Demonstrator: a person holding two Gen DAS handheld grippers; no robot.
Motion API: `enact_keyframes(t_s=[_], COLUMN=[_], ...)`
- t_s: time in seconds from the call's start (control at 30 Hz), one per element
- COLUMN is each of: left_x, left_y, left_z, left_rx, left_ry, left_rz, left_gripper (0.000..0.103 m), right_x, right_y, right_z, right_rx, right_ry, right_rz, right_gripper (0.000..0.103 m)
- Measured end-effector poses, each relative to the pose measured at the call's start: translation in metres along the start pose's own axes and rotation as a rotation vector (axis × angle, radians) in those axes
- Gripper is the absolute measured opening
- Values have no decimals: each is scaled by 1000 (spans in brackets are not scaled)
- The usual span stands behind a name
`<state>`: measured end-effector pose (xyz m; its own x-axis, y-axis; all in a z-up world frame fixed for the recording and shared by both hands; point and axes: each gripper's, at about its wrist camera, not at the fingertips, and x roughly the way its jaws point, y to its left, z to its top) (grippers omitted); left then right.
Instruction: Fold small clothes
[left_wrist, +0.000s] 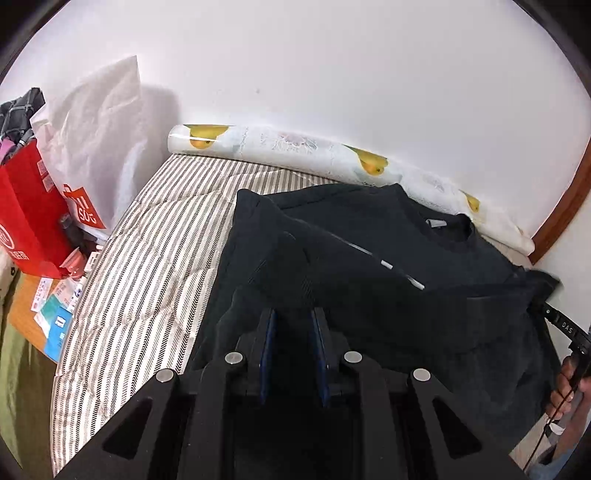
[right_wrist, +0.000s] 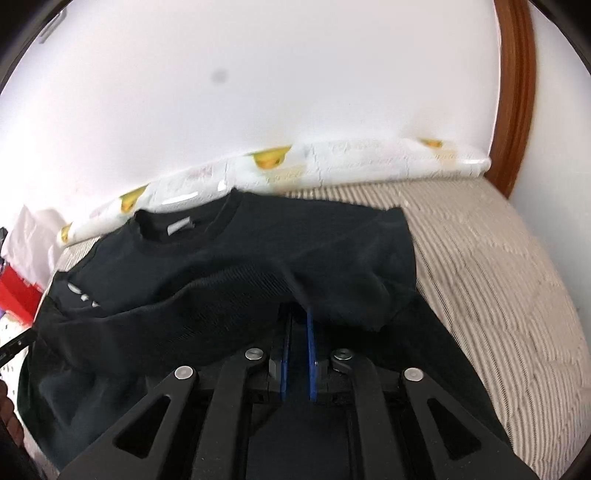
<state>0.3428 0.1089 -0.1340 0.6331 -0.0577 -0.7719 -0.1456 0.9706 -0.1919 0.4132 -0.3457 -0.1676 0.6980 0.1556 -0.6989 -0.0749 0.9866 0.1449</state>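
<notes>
We see a black T-shirt (left_wrist: 388, 258) lying on the striped quilt (left_wrist: 147, 266), its collar (right_wrist: 184, 225) pointing toward the wall and its long axis running from us to that wall. The left gripper (left_wrist: 293, 314) pinches the near hem, fingers nearly closed on fabric. The right gripper (right_wrist: 299, 314) likewise clamps the hem. A fruit-print roll (left_wrist: 280, 144) lies along the wall.

black shirt (left_wrist: 388, 258) | grey-white striped bedcover (left_wrist: 155, 258) | white roll, yellow fruit print (left_wrist: 295, 147) | red bag (left_wrist: 29, 214)
</notes>
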Motion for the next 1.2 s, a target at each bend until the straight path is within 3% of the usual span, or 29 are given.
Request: enact_keyframes(t_s=[0.07,0.2,0.27,0.4,0.57,0.73,0.8,0.93,1.2], left_x=[-5,-19,-26,-47,-74,-93,-93,-88,-71], left_y=[2,11,19,37,41,52,58,71,90], left_z=[-2,-17,-28,-60,-97,-132,-139,-143,-130], left_rx=[0,29,27,1,2,-49,-75,-120,-201], left_ry=[1,25,40,53,47,49,59,66,76], left_rz=[0,23,21,-11,-39,-53,-54,-45,-111], left_gripper=[18,19,21,36,42,46,46,46,46], right_x=[-7,-29,-43,-70,-95,-95,-94,-97,-94], right_y=[2,-6,-21,-53,-79,-94,-98,-99,-101], right_z=[1,-11,-24,-53,-96,-129,-137,-139,-119], right_rx=[-9,-55,-52,-33,4,33,57,79,147], right_ry=[-13,-22,-21,4,37,89,109,96,57], right_rz=[-2,-32,-64,-111,-111,-142,-118,-90,-69], right_gripper=[13,37,43,50,56,58,58,58,61])
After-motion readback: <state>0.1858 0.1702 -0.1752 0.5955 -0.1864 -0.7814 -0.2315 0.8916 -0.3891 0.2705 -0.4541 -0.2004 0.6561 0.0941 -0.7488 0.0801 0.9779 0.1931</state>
